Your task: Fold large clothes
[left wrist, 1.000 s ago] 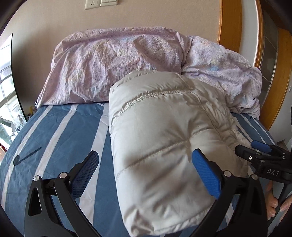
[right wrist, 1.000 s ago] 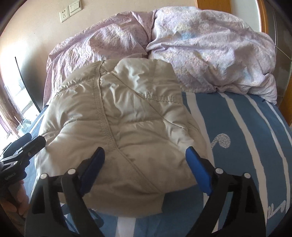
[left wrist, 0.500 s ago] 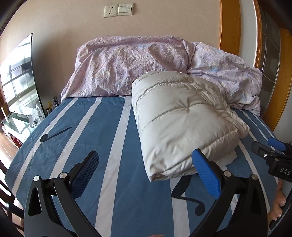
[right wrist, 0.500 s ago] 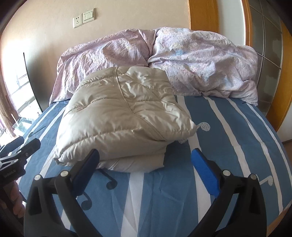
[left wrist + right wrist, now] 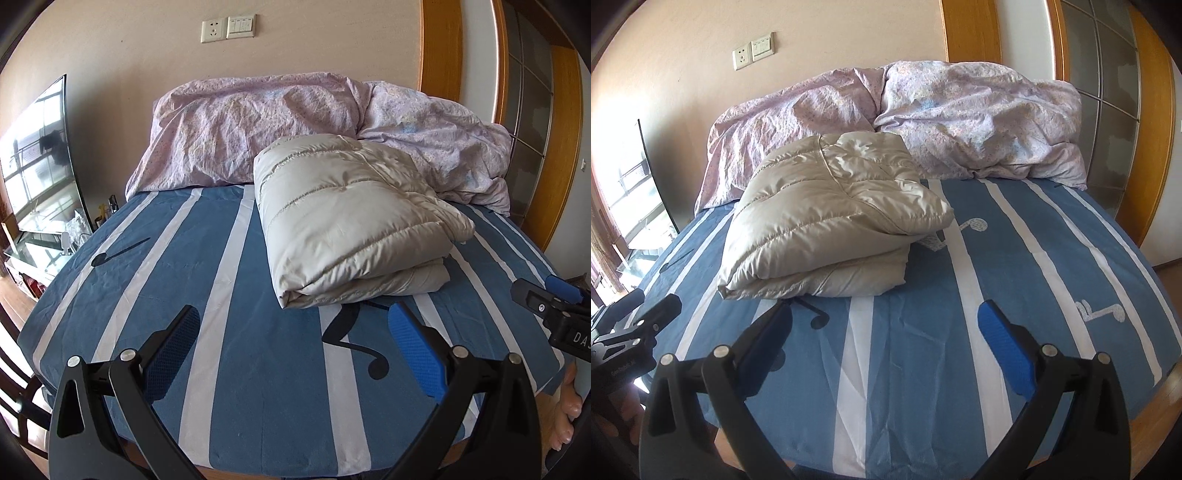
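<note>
A cream quilted down jacket [image 5: 347,221] lies folded into a thick bundle on the blue-and-white striped bed [image 5: 229,280]; the right wrist view shows it left of centre [image 5: 831,214]. My left gripper [image 5: 295,336] hovers open over the sheet, short of the jacket's near edge, nothing between its blue pads. My right gripper [image 5: 884,332] is likewise open and empty, back from the bundle. Each gripper appears at the edge of the other's view: the right one [image 5: 554,299], the left one [image 5: 646,325].
A crumpled lilac duvet and pillow [image 5: 295,122] are heaped against the wall behind the jacket. A television [image 5: 37,158] and glass stand sit left of the bed. A wooden door frame [image 5: 441,48] rises at the right. A person's hand [image 5: 565,417] holds the right gripper's handle.
Both grippers have drawn back from the jacket toward the foot of the bed. The folded bundle, which filled the views before, now lies apart and untouched on the sheet.
</note>
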{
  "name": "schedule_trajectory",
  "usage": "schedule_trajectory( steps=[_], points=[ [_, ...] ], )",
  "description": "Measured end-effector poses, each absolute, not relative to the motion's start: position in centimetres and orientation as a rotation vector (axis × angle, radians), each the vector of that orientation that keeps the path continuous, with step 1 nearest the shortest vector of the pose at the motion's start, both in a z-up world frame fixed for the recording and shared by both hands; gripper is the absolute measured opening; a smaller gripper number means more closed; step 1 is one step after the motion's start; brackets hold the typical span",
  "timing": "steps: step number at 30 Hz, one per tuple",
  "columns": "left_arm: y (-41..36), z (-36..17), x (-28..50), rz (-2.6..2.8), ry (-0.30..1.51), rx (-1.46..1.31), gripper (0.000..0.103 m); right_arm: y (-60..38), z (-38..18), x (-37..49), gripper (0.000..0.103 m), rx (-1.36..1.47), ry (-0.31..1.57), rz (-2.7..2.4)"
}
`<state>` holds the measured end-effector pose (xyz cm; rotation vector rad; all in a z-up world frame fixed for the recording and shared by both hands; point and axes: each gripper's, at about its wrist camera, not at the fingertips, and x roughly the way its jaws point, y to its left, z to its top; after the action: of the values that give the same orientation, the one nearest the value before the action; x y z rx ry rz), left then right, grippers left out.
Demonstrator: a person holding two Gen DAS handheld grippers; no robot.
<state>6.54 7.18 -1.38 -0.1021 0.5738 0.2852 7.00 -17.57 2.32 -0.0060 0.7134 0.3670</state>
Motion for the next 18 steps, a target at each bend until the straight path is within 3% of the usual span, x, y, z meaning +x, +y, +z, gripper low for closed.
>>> schedule_trajectory(
  steps=[18],
  points=[
    [5.9, -2.6, 7.4, 0.238, 0.662, -0.126, 0.102, -18.6, 2.2, 4.7, 0.101, 0.038, 0.745, 0.408]
  ],
)
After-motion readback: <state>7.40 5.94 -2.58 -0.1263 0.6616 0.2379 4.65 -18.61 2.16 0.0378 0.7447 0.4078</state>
